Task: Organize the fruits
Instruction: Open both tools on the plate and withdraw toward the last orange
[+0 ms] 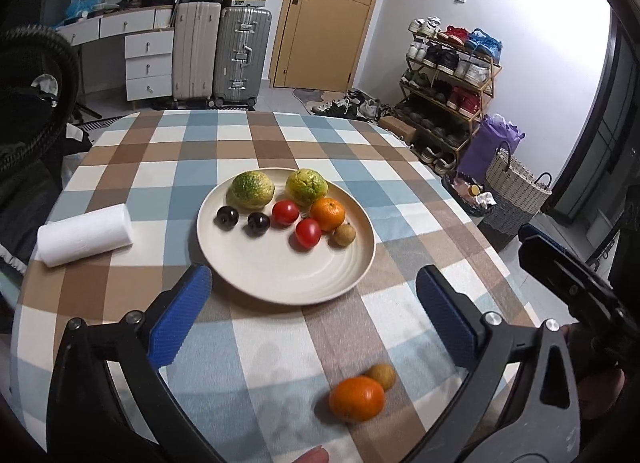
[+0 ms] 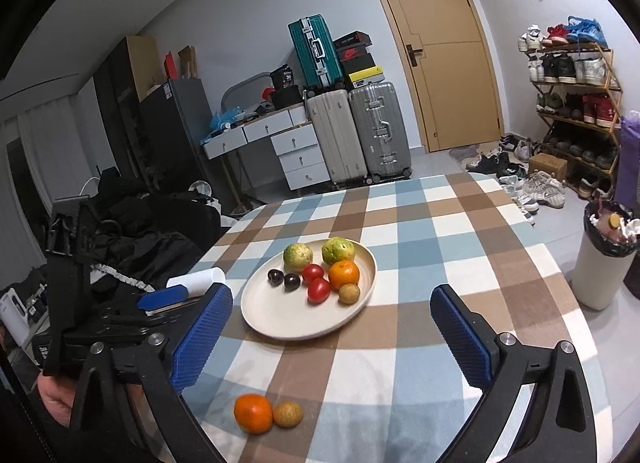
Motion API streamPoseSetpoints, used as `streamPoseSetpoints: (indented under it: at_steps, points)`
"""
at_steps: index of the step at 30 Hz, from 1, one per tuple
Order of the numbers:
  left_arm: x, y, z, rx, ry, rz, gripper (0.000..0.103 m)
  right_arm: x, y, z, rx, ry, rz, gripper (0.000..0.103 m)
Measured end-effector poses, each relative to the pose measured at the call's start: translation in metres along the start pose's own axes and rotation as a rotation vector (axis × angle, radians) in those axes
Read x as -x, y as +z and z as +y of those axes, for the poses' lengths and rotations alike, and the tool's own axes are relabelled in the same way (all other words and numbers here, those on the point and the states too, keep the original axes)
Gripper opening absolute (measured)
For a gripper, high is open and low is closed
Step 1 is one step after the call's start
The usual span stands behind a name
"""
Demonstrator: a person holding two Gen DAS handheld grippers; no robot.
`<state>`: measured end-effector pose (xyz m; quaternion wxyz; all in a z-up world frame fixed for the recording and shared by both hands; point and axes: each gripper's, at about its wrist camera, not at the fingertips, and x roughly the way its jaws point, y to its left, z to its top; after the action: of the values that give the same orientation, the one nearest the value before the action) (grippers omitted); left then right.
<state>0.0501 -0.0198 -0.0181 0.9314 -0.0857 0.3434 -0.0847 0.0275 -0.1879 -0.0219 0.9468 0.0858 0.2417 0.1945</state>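
Both the left gripper (image 1: pixel 312 303) and right gripper (image 2: pixel 332 327) hover spread wide, holding nothing. Ahead of them sits the plate (image 1: pixel 280 275) (fruit-laden). A loose orange (image 2: pixel 253 413) and a small brown fruit (image 2: pixel 287 414) lie touching below the fingertips.

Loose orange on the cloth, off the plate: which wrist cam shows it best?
Right wrist. The loose orange looks sharp there, touching the small brown fruit, with bare cloth around the pair. Left wrist shows the same orange blurred, partly covering the brown fruit behind it.
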Motion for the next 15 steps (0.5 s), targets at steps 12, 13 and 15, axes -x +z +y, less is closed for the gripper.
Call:
streamPoseSetpoints:
  at_steps: [12,13,15]
  points:
    - [0.013,-0.046,-0.005,-0.017,0.015,0.049,0.102,0.021,-0.038,0.012,0.05,-0.061,-0.003,0.103]
    - [0.012,-0.051,-0.004,-0.018,0.016,0.058,0.102,0.021,-0.042,0.012,0.053,-0.064,0.005,0.103]
    - [0.01,-0.058,-0.003,-0.015,0.015,0.073,0.102,0.02,-0.049,0.012,0.06,-0.073,0.02,0.103]
